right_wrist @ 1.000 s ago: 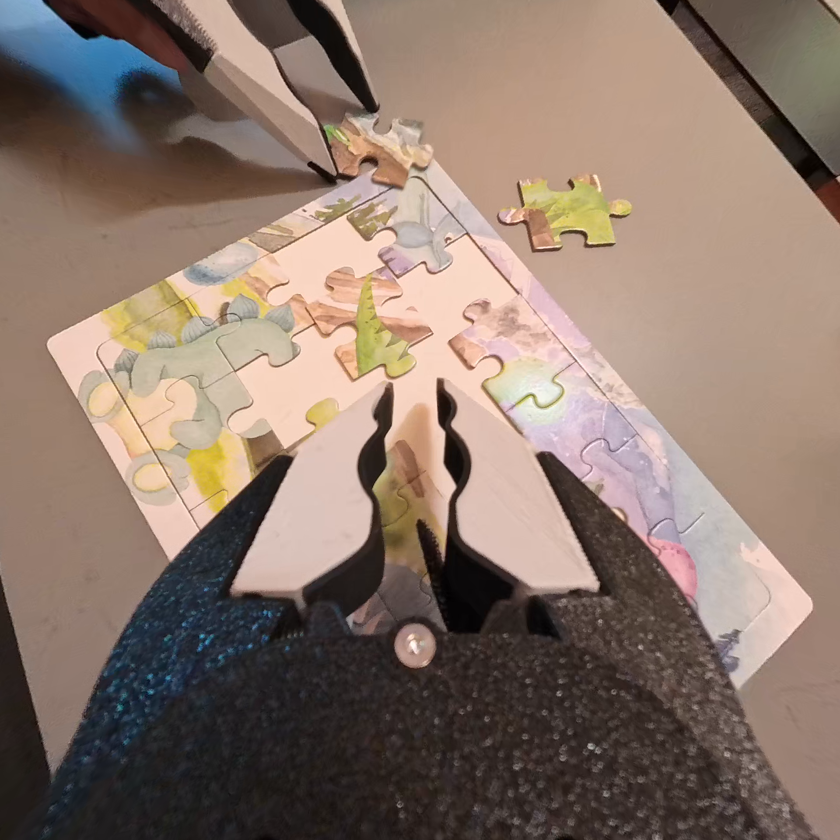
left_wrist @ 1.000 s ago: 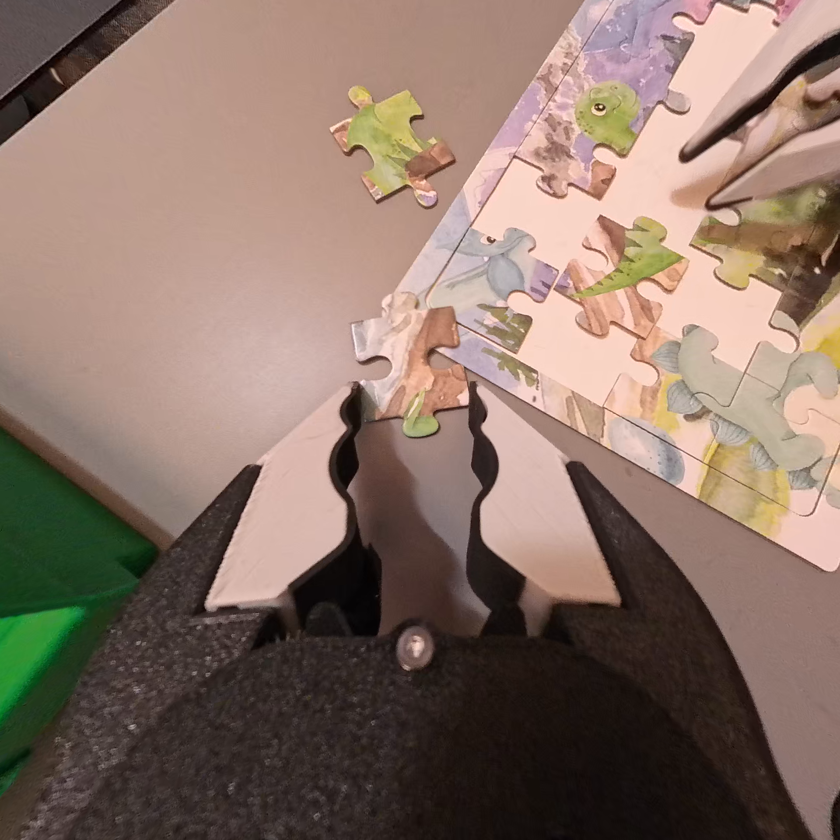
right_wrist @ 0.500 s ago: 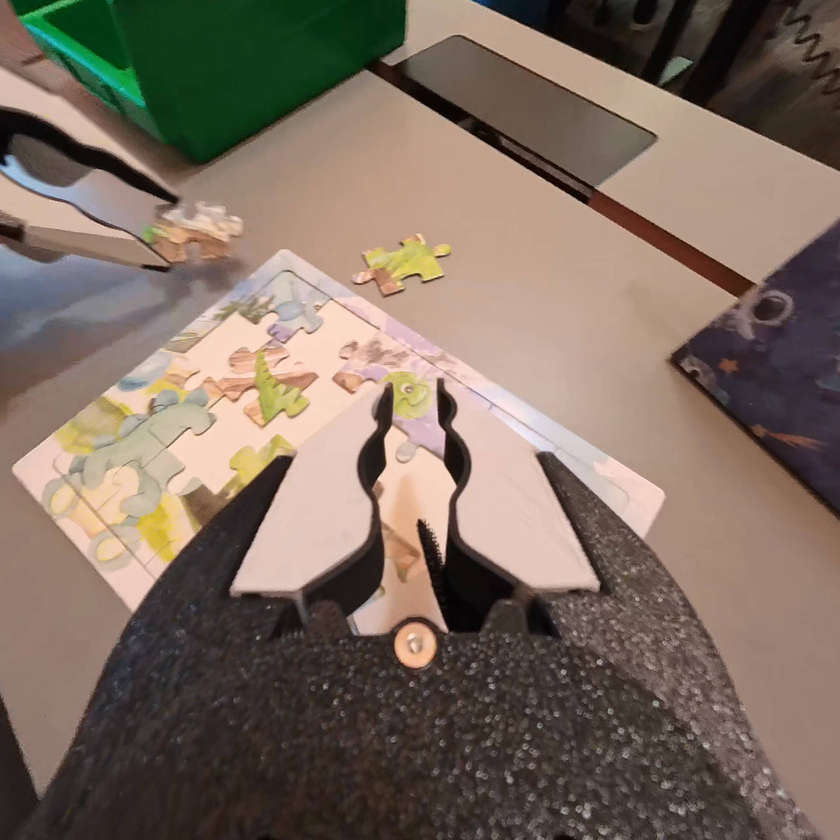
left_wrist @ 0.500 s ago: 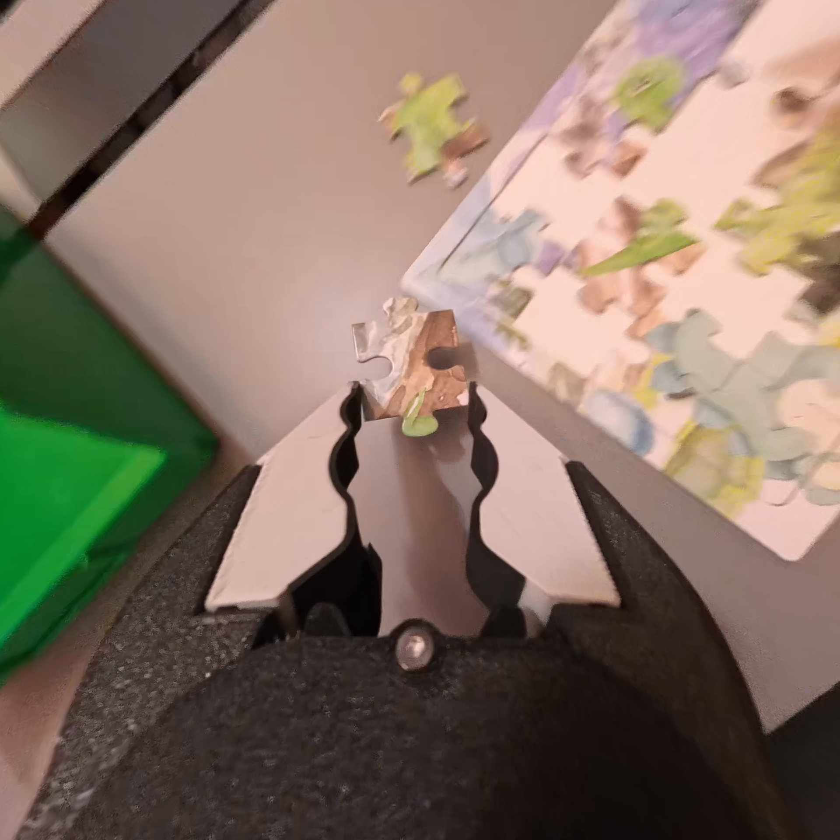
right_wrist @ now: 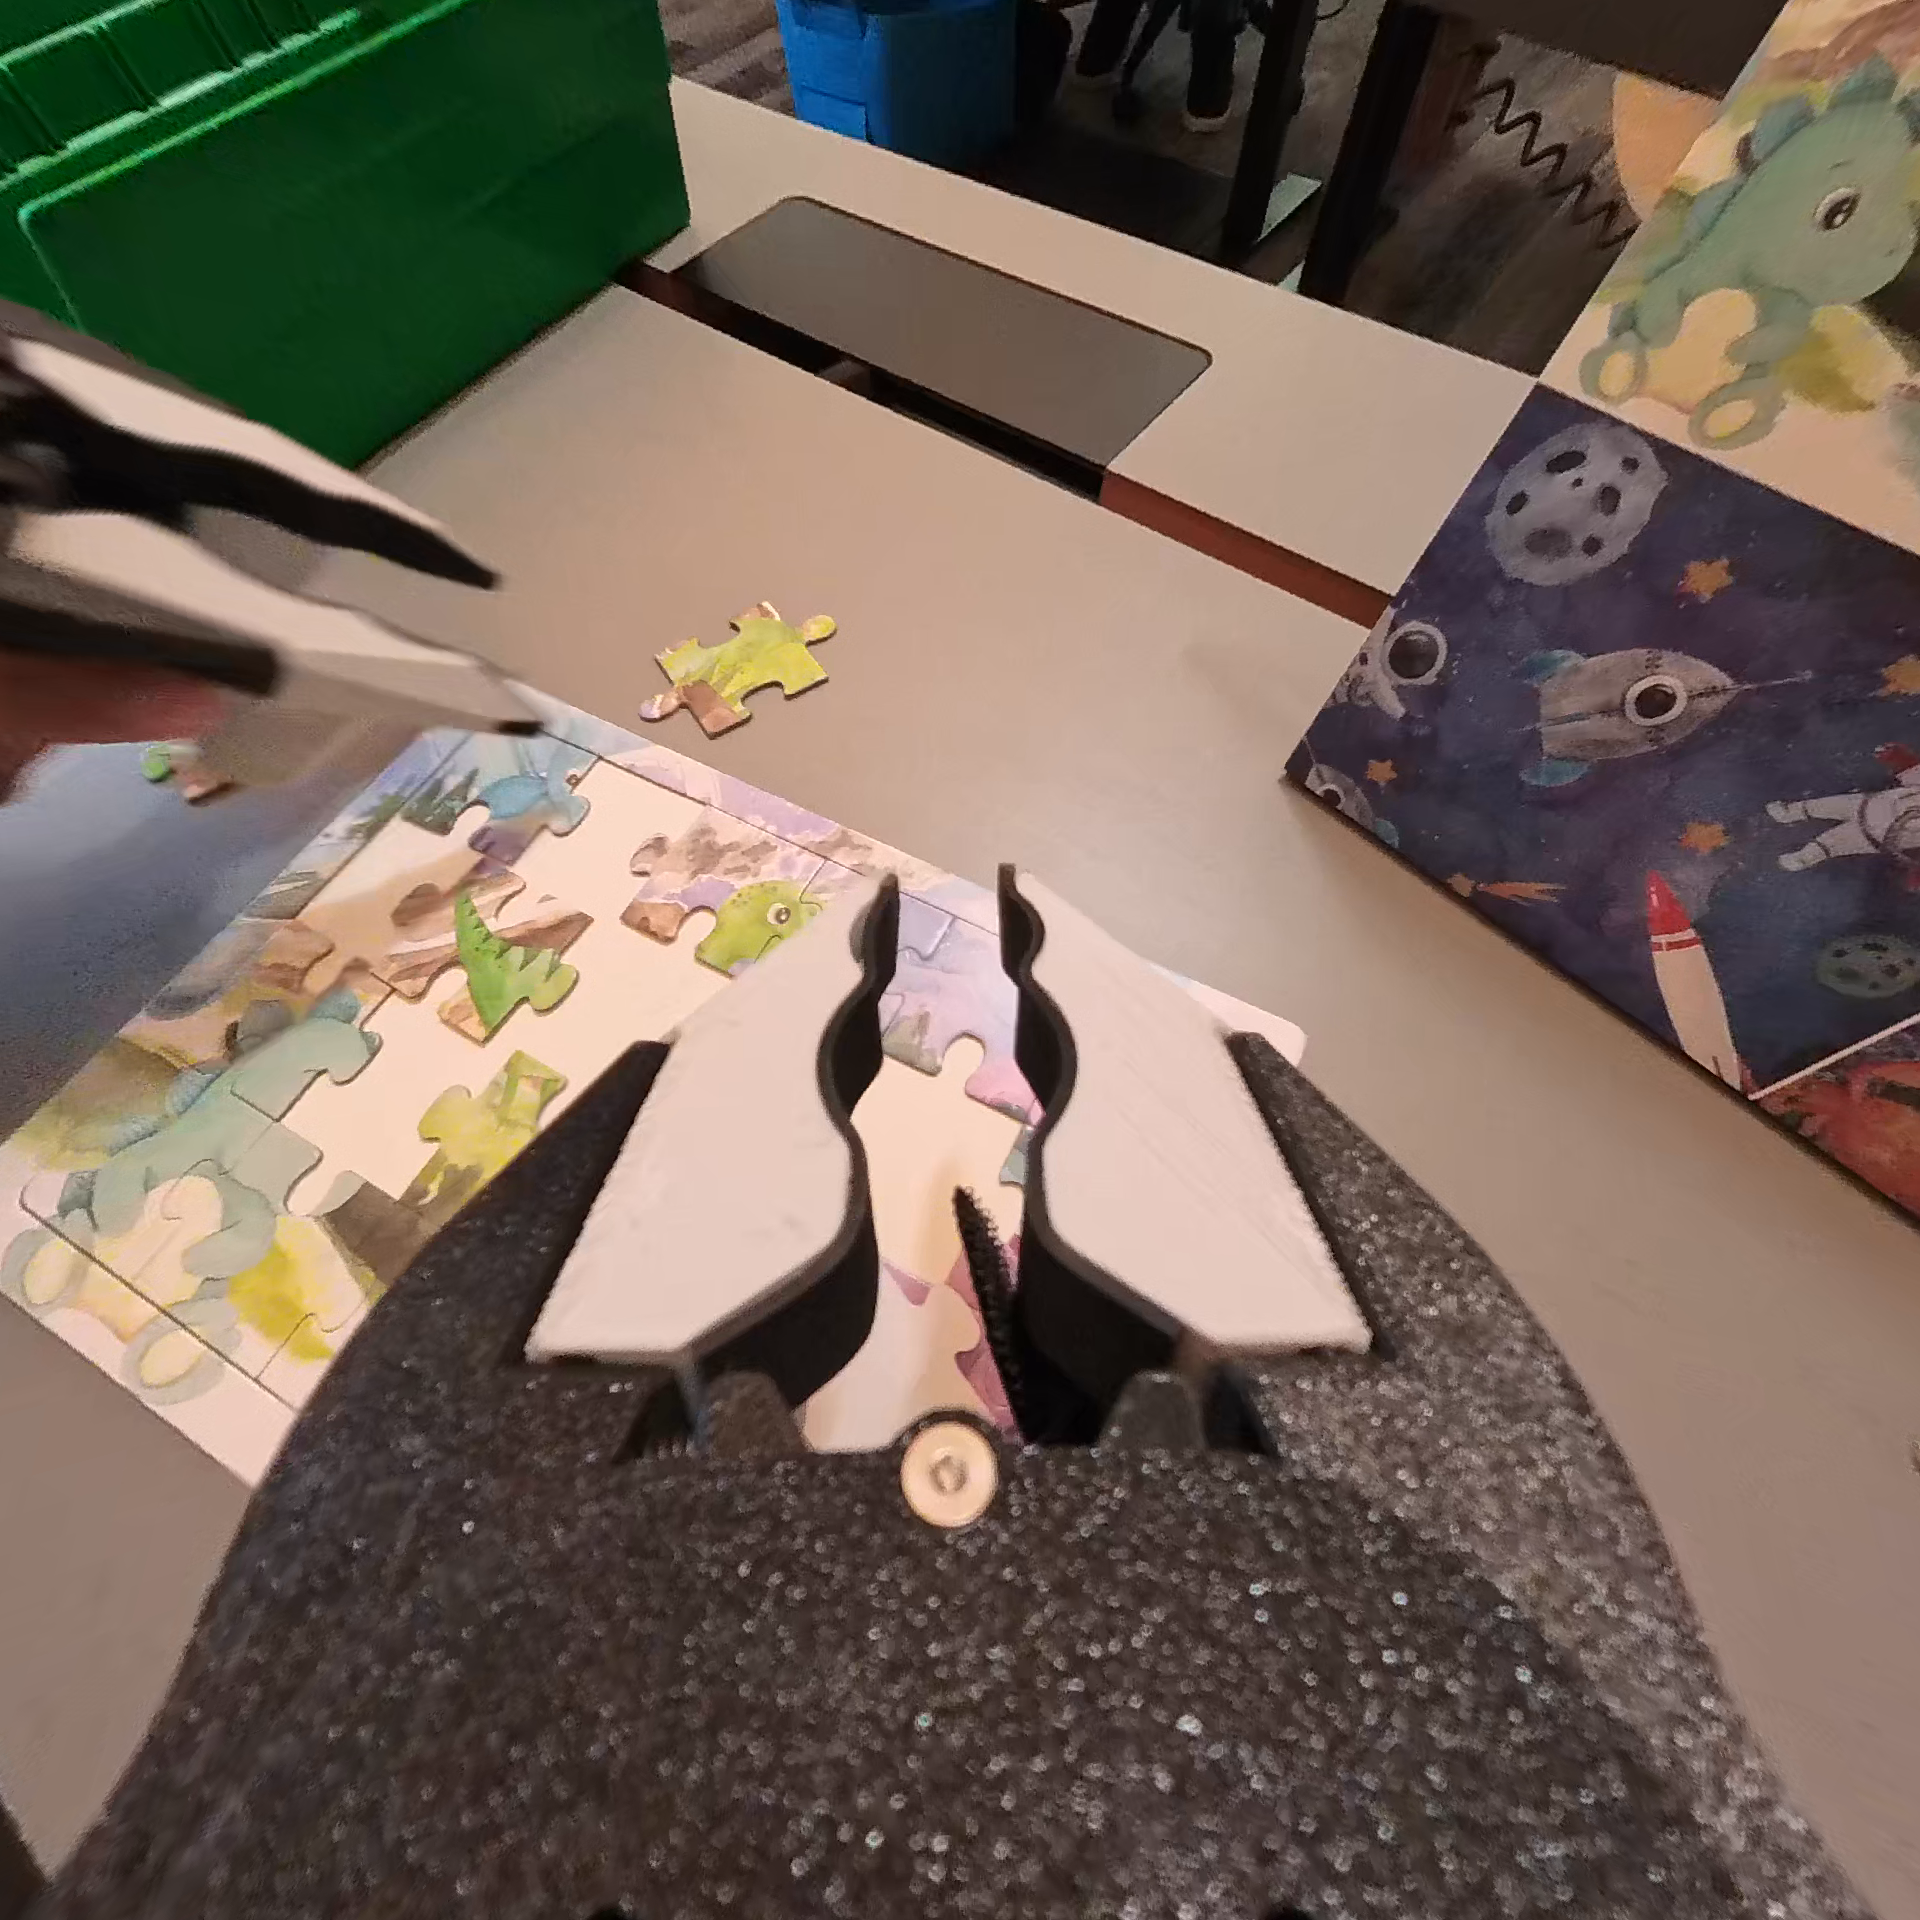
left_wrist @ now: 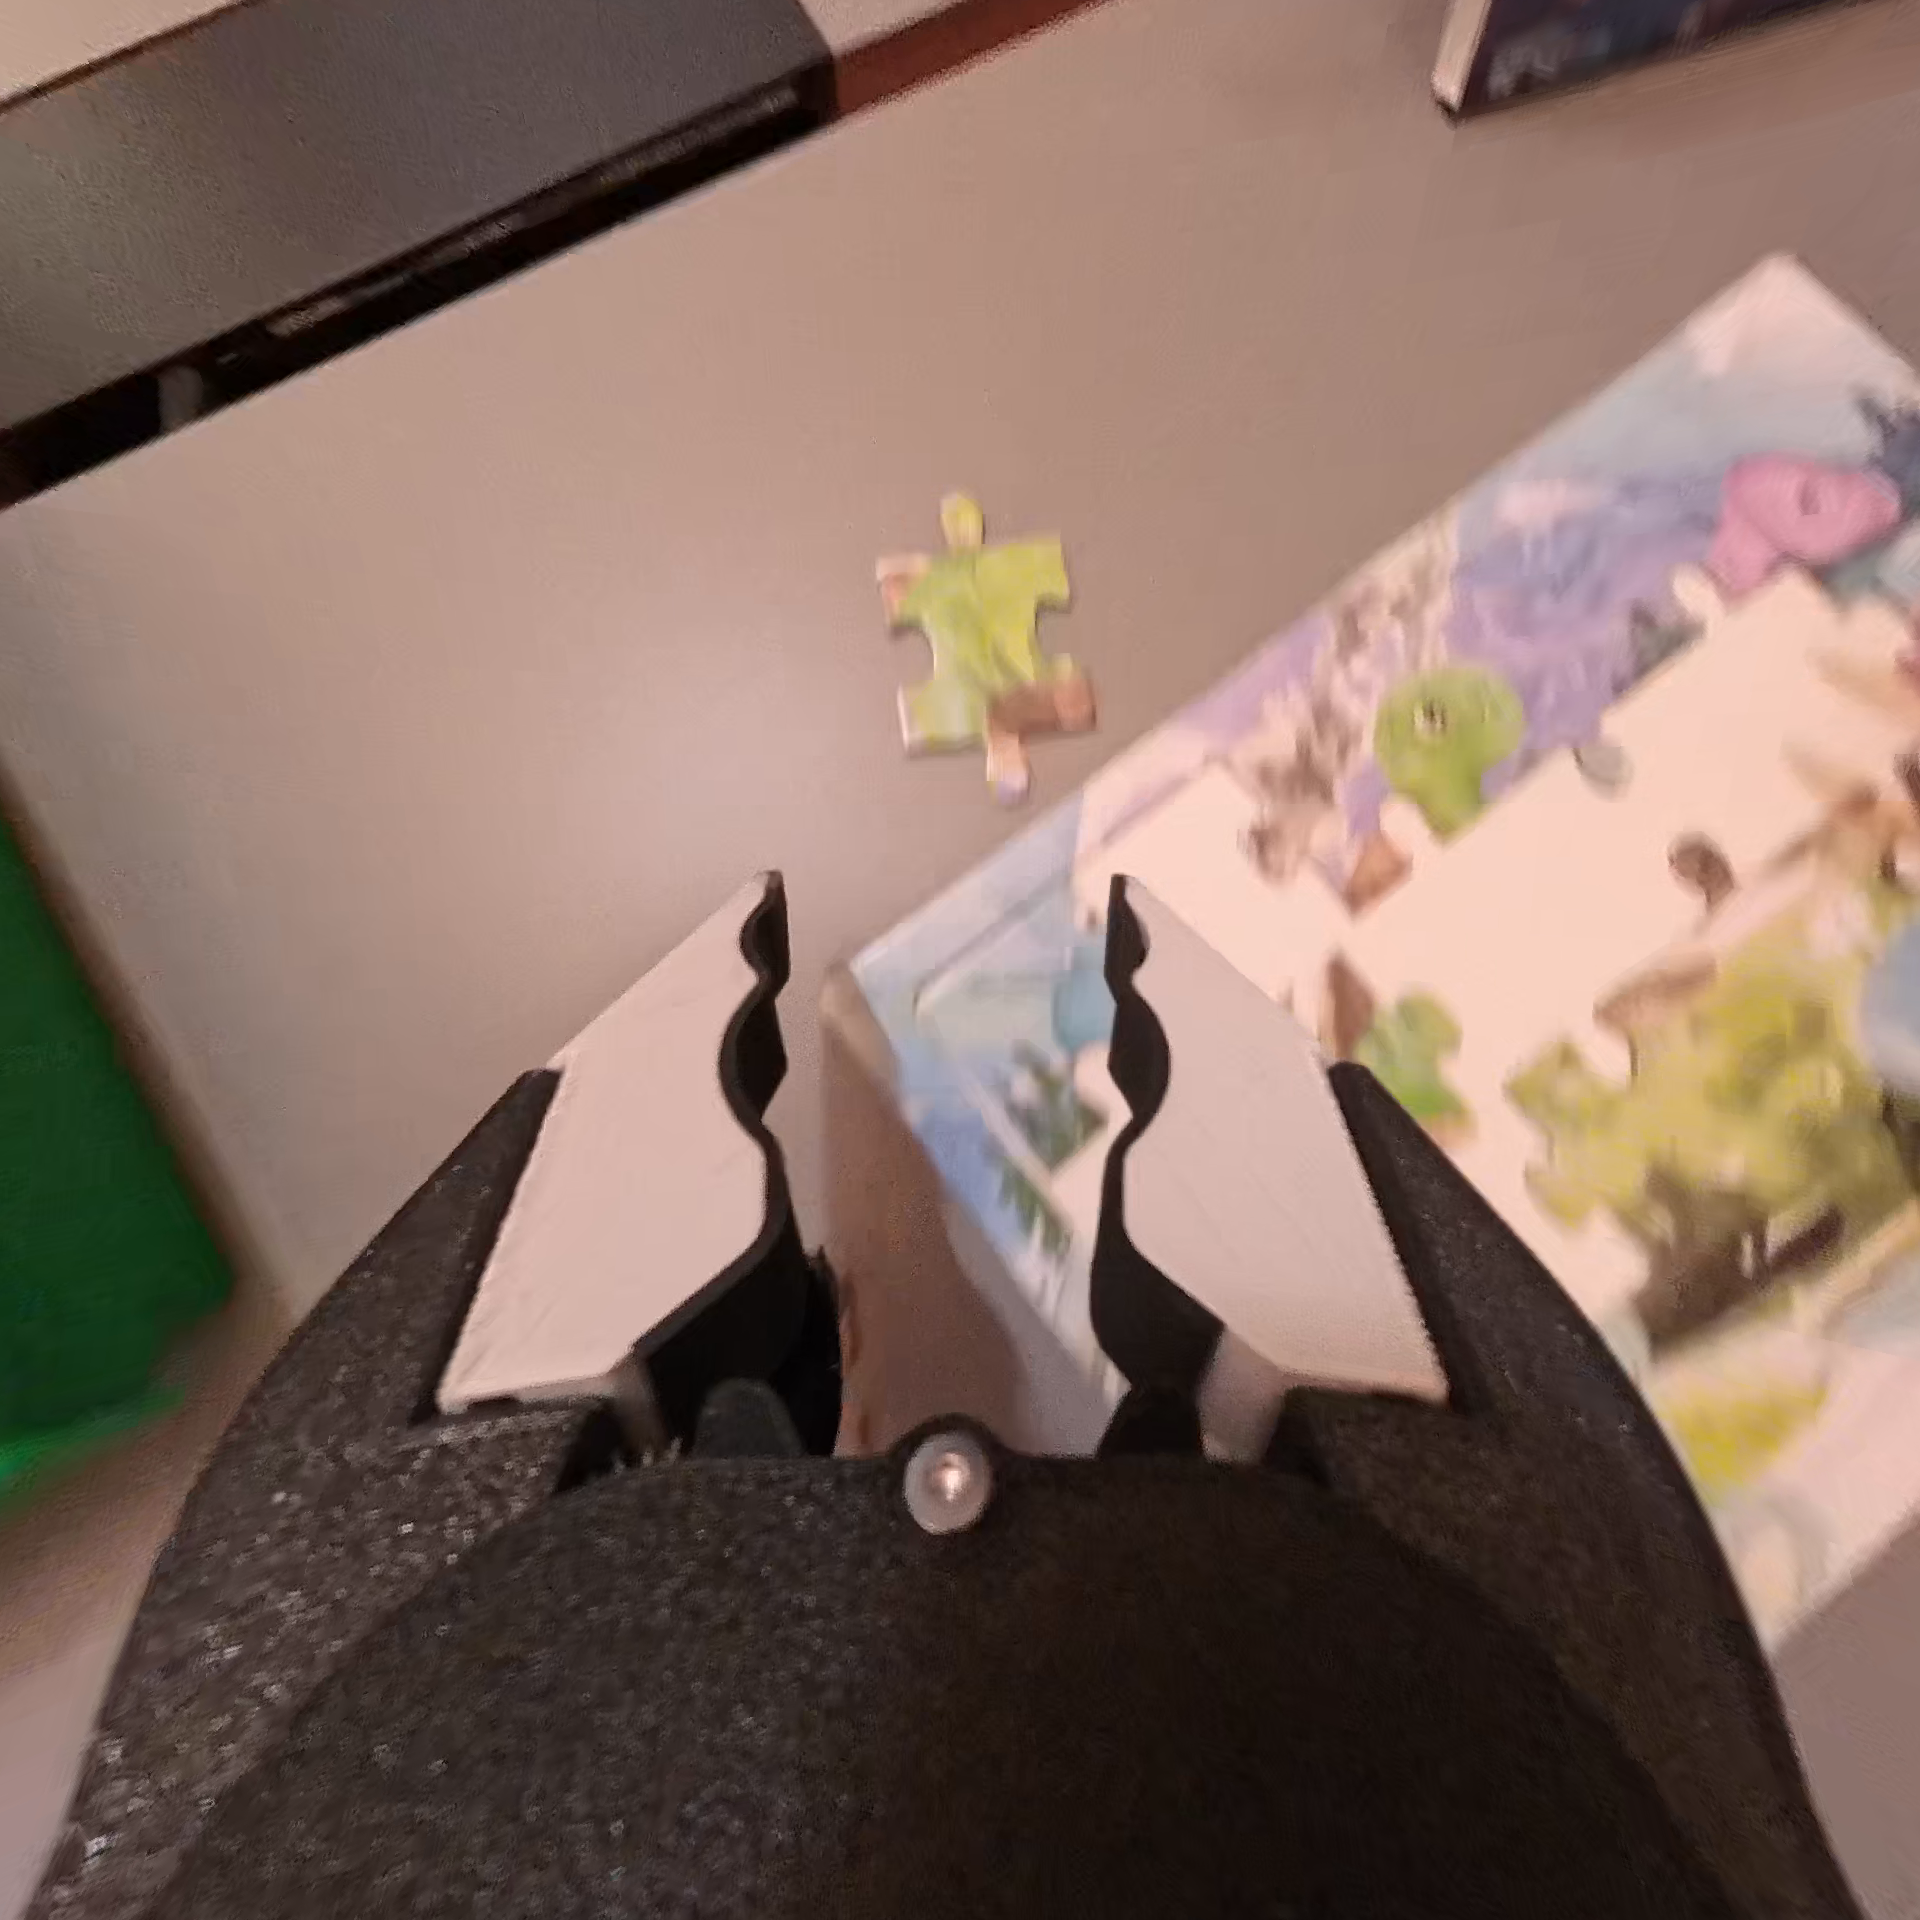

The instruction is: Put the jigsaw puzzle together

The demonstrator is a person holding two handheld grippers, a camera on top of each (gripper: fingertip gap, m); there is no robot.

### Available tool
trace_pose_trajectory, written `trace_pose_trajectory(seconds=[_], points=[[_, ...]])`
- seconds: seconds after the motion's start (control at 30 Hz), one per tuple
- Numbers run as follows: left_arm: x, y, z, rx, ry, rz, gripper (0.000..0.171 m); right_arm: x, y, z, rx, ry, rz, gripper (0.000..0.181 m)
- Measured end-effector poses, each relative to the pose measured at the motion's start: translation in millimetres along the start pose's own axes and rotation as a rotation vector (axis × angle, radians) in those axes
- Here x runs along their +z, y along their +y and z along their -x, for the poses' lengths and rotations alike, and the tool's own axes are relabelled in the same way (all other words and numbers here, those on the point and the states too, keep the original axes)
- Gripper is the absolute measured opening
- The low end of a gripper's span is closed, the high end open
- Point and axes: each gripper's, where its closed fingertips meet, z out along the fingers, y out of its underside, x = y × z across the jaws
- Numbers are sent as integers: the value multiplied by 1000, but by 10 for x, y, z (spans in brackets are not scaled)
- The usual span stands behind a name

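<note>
- The puzzle board (right_wrist: 613, 831) lies flat on the grey table (right_wrist: 1039, 623), filling the lower left of the right wrist view. It is only partly filled: several pieces sit in it and bare cream patches show between them.
- A green loose piece (left_wrist: 982, 644) lies on the table just beyond the board's upper edge, apart from it. It appears at upper centre in both views.
- The left gripper (left_wrist: 945, 883) hangs over the board's near corner with its fingers spread wide and nothing between the tips. The view is blurred.
- In the right wrist view this gripper (right_wrist: 509, 649) reaches in from the left edge. Beneath it a small brown-and-green piece (right_wrist: 187, 769) lies on the table just beside the board, partly in shadow.
- The right gripper (right_wrist: 940, 883) hovers above the board's right part. Its fingers stand a narrow gap apart and hold nothing.
- A green box (right_wrist: 343, 208) stands at upper left, and a picture box (right_wrist: 1662, 779) at the right edge.
- Step in hand, as I judge it: fetching a loose piece for the board, with no piece gripped.
- The next move calls for lowering the open fingers over one flat piece and pinching its thin edges. The piece must then be turned so its tabs match a bare slot.
</note>
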Motion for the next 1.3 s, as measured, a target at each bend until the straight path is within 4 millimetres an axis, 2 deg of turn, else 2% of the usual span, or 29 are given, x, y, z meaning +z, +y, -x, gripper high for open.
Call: trace_pose_trajectory(seconds=[0.1,0.23,0.4,0.53,0.6,0.77,0.87,0.97,1.1,1.2,1.3], points=[[311,-174,-126,-131,57,14,64,-17,-3,-23,-13,11,-7,18],[480,-183,-97,-148,-11,32,63,-18,13,-44,-7,8,1,19],[506,-172,-32,-116,-78,18,55,-30,-26,12,-13,-12,-8,19],[508,-177,-27,-106,-73,24,53,-9,-1,41,-37,-14,11,19],[513,-187,-35,-92,-64,21,45,3,21,34,-49,-8,23,19],[482,-175,-52,-27,-33,25,45,8,47,-2,-33,-10,30,19],[353,-175,-189,54,43,1,45,7,43,1,1,-37,22,19],[47,-198,-448,247,133,-62,44,-6,-15,122,87,-157,-17,20],[-403,-198,-771,488,215,-155,44,-21,-44,375,319,-456,-13,36],[-669,-204,-963,591,269,-220,44,-28,-34,585,446,-665,17,38],[-844,-173,-1095,682,300,-254,45,-232,-190,851,577,-972,-11,37]])
